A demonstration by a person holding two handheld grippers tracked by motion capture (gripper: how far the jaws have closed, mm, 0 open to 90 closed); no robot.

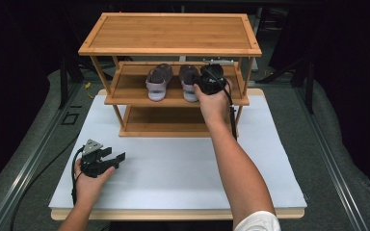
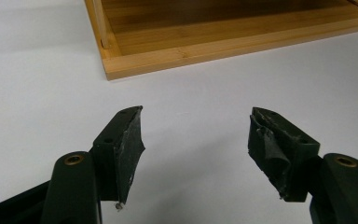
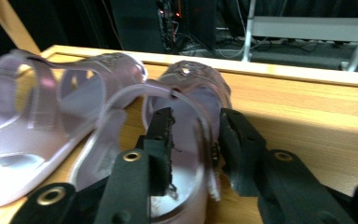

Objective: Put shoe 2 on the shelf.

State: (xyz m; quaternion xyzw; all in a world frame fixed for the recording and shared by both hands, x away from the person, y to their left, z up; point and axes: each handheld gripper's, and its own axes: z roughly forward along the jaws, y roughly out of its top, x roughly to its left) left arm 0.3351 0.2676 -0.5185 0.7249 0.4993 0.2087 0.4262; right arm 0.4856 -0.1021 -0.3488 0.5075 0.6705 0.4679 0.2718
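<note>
On the middle shelf [image 1: 135, 98] of a three-tier bamboo shoe rack [image 1: 171, 33] stand two pale lilac sandals side by side. The left sandal [image 1: 158, 82] sits free, while the right sandal [image 1: 189, 82] has the right hand-held gripper [image 1: 211, 81] reaching onto its heel end from the person's right hand [image 1: 213, 103].

In the right gripper view, the right hand-held gripper [image 3: 193, 140] straddles the heel strap [image 3: 186, 100] of the right sandal [image 3: 191, 88]. Its jaws stand partly apart, one on each side of the strap, with a visible gap to the inner pad; they are not clamped on it. The left sandal [image 3: 37, 116] lies just beside, its sole flat on the shelf board [image 3: 307, 112].

The left hand-held gripper [image 1: 101, 161] rests low over the white desk [image 1: 183, 163], near its front left corner and well apart from the rack. In the left gripper view, the left hand-held gripper [image 2: 196, 135] has its jaws wide apart with nothing between them, facing the rack's bottom shelf [image 2: 191, 51].
</note>
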